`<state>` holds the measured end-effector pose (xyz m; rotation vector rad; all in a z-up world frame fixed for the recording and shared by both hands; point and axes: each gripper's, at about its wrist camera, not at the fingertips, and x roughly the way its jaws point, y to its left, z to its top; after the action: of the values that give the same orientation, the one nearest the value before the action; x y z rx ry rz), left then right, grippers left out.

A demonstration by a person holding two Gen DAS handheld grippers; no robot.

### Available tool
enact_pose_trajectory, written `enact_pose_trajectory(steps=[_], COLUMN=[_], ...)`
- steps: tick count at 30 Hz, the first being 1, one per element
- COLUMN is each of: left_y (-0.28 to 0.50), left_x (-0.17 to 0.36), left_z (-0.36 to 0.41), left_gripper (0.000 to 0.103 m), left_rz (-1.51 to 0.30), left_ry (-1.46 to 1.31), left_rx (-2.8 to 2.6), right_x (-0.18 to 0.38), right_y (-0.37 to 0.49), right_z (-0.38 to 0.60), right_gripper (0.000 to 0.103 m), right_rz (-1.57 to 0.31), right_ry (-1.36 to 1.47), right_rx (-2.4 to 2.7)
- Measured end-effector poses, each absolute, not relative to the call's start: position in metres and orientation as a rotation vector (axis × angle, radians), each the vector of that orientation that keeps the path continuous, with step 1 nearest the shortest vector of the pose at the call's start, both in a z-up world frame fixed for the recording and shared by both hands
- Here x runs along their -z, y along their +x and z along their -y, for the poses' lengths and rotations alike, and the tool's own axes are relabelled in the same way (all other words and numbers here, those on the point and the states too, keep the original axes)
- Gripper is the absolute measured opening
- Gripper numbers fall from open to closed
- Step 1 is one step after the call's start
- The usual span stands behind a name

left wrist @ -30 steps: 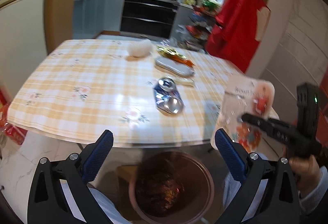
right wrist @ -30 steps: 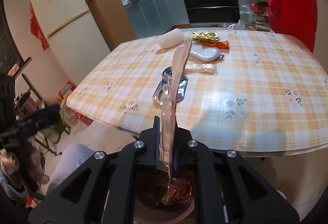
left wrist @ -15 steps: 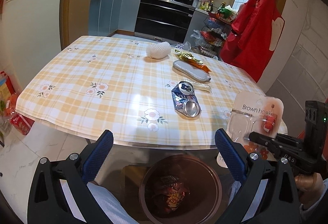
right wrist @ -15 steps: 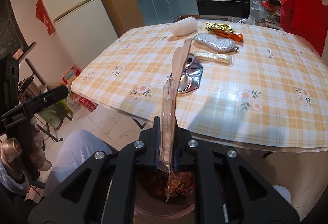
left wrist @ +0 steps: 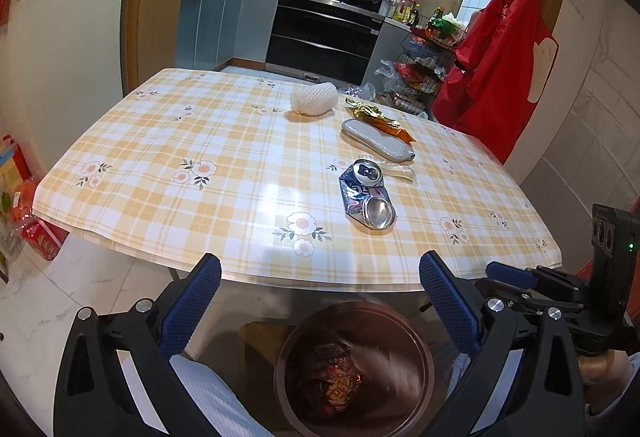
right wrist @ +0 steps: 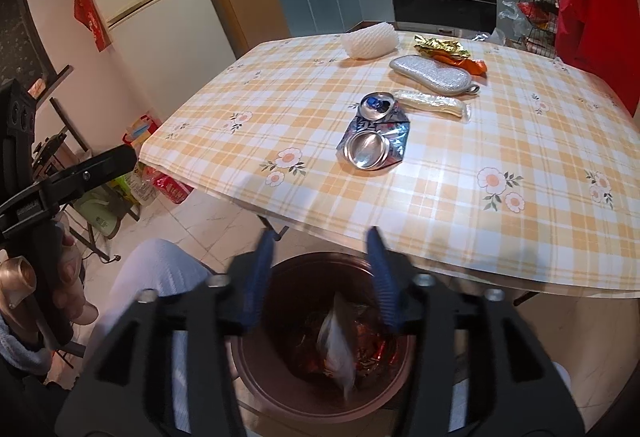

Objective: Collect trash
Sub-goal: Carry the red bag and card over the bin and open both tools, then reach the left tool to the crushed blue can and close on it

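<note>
Crushed can on counter, up past bin, long axis running away from bin. Right claw over bin, opening, nothing between pads, wrapper dropping inside. Left claw open, empty, beside bin; can about equally near both.

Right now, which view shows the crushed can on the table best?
The right wrist view: the crushed can lies nearer and larger, both ends plain. The left wrist view shows the same can smaller, farther off, still unobstructed.
</note>
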<state>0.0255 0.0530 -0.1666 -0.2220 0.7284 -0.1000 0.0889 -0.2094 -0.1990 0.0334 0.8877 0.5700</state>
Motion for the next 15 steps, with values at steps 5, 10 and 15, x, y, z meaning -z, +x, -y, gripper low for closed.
enact_pose_trajectory(steps=[5, 10, 15], left_y=[0.026, 0.027, 0.03], left_x=[0.167, 0.17, 0.175], left_z=[-0.053, -0.052, -0.049], left_gripper=[0.097, 0.097, 0.097], left_rz=[-0.731, -0.741, -0.75], left_ry=[-0.221, -0.221, -0.221], left_rx=[0.1, 0.101, 0.1], right_x=[0.196, 0.197, 0.199], right_y=[0.092, 0.096, 0.099], right_z=[0.214, 0.22, 0.224], right_gripper=[0.091, 0.097, 0.097], right_rz=[-0.867, -0.864, -0.858], right_ry=[0.025, 0.018, 0.002], right_rx=[-0.52, -0.462, -0.432])
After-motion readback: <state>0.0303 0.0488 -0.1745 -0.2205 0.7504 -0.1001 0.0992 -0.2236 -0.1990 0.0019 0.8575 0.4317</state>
